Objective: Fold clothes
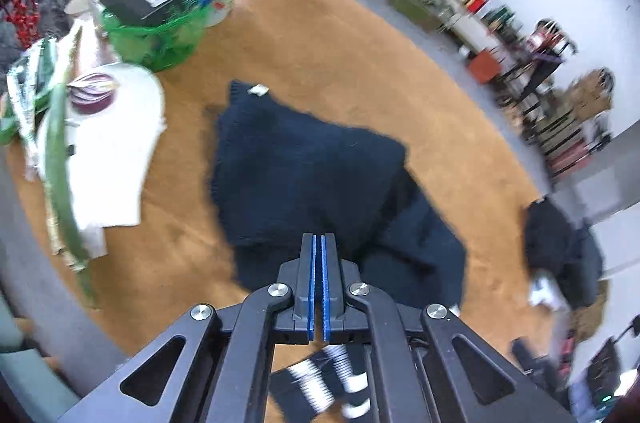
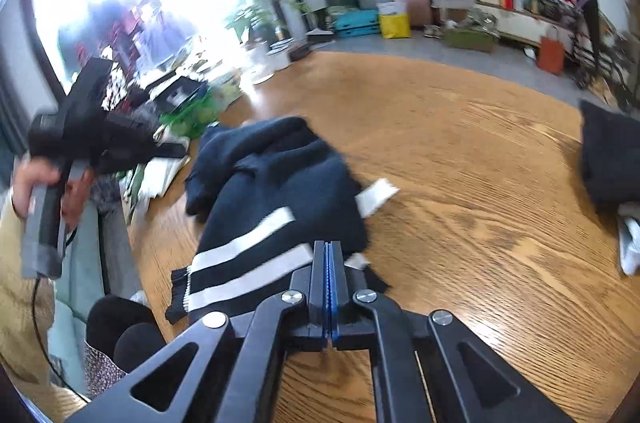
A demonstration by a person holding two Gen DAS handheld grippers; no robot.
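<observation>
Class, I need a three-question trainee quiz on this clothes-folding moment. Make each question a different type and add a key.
1. True or false: the right tool is shut.
2. What colour are the stripes on the navy sweater? A red, B white, C yellow.
3. Fill in: the navy sweater lies on a ____ table.
Key: 1 true; 2 B; 3 wooden.
</observation>
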